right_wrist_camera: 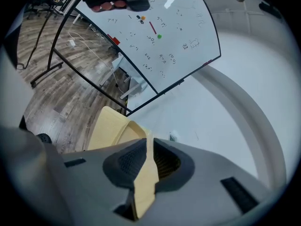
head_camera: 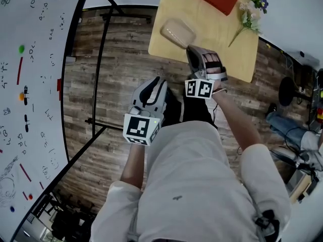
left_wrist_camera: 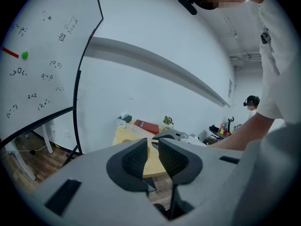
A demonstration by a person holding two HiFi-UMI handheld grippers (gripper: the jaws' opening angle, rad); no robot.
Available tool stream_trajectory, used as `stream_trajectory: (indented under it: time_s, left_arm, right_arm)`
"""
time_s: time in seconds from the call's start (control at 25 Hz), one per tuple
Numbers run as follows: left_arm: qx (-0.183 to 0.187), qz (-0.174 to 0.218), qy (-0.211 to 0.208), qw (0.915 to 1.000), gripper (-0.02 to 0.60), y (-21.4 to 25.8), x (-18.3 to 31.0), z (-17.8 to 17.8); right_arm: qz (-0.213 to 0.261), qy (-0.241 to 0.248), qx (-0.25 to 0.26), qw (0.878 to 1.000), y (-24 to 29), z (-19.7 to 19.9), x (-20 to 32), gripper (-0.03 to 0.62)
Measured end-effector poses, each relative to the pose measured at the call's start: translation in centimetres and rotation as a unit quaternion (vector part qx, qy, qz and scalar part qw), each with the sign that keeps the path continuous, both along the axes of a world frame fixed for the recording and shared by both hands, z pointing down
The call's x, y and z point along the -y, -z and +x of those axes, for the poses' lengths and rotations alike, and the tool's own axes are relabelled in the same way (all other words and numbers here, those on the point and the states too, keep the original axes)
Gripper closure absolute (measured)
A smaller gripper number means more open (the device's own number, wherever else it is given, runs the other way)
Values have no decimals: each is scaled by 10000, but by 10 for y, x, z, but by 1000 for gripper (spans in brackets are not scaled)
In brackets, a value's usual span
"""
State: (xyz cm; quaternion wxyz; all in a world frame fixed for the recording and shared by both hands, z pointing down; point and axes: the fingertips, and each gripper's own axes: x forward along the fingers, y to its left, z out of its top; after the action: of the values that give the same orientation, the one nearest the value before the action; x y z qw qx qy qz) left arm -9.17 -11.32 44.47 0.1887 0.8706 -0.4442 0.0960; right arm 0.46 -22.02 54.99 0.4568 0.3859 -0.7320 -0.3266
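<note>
The right gripper point(head_camera: 192, 51) is clenched on the near edge of a tan pouch point(head_camera: 176, 33), seemingly not yet lifted off the table point(head_camera: 212, 39), while the left gripper point(left_wrist_camera: 152, 153), jaws slightly parted and empty, hangs nearer over the floor point(head_camera: 121, 74).

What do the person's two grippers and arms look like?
The left gripper and the right gripper have grey and white shells with black parts. Each carries a white cube with black square markers: the left cube and the right cube. The jaws bear dark, finely textured pads. The person wears a white shirt with short sleeves.
</note>
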Motion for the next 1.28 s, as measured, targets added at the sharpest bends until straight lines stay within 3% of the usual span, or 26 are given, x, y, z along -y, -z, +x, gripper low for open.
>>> stream_trajectory:
  time_s: [0.44, 0.8, 0.92, 1.12, 1.28]
  left_arm:
    - [-4, 231, 89, 9997, 508, 14, 17, 0]
    - [18, 326, 232, 9992, 508, 24, 25, 14]
    - [45, 330, 294, 9990, 509, 27, 26, 22]
    - [120, 479, 401, 9980, 508, 41, 23, 36]
    - [121, 541, 532, 9970, 508, 49, 14, 48]
  right_arm:
    - [-85, 6, 769, 9970, 54, -3, -5, 546]
    - [-524, -38, 1736, 9834, 94, 13, -13, 546]
    - [-806, -105, 2236, 9713, 108, 23, -19, 546]
    - [-1328, -231, 3295, 9345, 130, 44, -26, 546]
    - [-1459, -243, 3666, 9185, 139, 61, -38, 546]
